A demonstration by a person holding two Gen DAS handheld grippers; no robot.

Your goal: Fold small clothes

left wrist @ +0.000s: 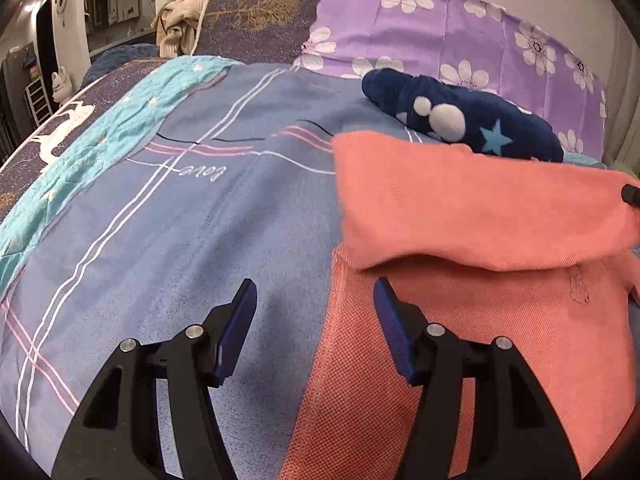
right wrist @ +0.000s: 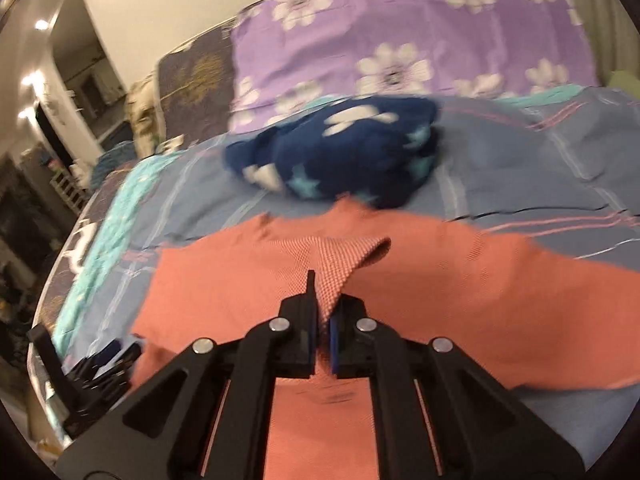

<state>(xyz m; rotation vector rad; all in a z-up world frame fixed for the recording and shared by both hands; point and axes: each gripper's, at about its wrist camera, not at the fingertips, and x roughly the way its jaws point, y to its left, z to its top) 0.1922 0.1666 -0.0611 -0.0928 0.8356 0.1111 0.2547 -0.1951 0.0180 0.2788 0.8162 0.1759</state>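
A salmon-pink garment (left wrist: 460,320) lies on the bed, its far part lifted and folded over toward me. My left gripper (left wrist: 316,300) is open and empty, low over the garment's left edge, one finger over the sheet and one over the cloth. My right gripper (right wrist: 324,304) is shut on a pinch of the pink garment (right wrist: 440,304) and holds that fold raised; its tip (left wrist: 631,194) shows at the right edge of the left wrist view. The left gripper's body (right wrist: 88,368) shows at the lower left of the right wrist view.
A navy fleece garment with stars (left wrist: 468,120) lies just beyond the pink one, also in the right wrist view (right wrist: 340,156). The blue-grey striped bed sheet (left wrist: 180,260) covers the bed, with a purple flowered pillow (left wrist: 440,28) at the back. A teal quilt (left wrist: 100,148) lies left.
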